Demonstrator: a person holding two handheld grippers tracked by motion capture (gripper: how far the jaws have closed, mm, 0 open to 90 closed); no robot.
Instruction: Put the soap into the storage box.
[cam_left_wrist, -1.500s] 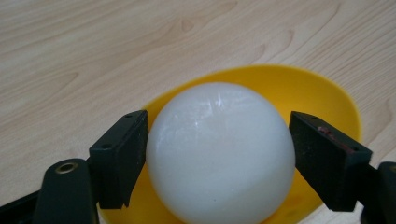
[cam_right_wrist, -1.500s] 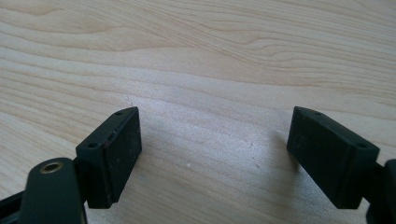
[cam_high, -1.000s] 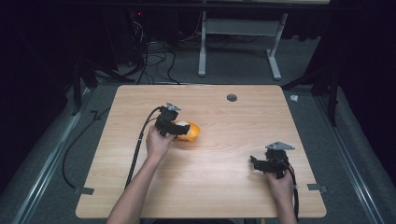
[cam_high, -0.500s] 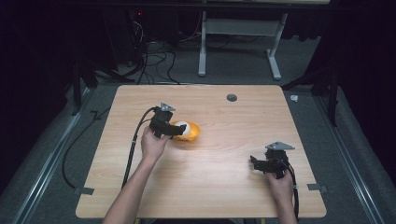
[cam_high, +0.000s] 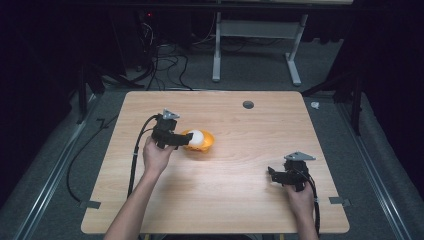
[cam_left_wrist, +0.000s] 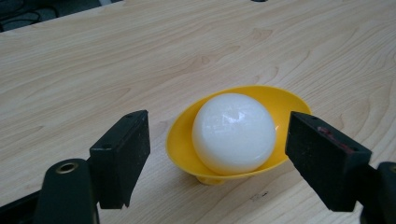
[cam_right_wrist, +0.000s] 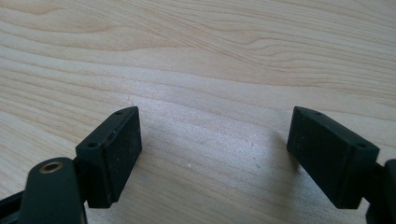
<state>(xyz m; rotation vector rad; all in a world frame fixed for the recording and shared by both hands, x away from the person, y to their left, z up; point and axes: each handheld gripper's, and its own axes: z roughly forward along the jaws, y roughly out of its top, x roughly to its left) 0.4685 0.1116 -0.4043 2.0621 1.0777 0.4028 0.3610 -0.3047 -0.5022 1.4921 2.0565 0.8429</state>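
Observation:
A white ball (cam_left_wrist: 233, 133) rests in a small yellow bowl (cam_left_wrist: 278, 100) on the wooden table (cam_high: 240, 190). In the high view the bowl (cam_high: 207, 141) with the ball (cam_high: 197, 137) sits left of the table's middle. My left gripper (cam_high: 186, 141) is open just left of the bowl, its jaws wide apart on either side of it and touching nothing; the left gripper (cam_left_wrist: 219, 154) faces the ball. My right gripper (cam_high: 272, 176) is open near the front right, low over bare wood, and the right gripper (cam_right_wrist: 212, 149) holds nothing.
A dark round hole (cam_high: 248, 104) lies in the table near its far edge. A black cable (cam_high: 135, 150) trails from the left gripper off the front left. Beyond the table are a white desk frame (cam_high: 255, 35) and floor cables (cam_high: 165, 60).
My left gripper has drawn back a little to the left, away from the bowl, leaving the ball in it. The right gripper has stayed put.

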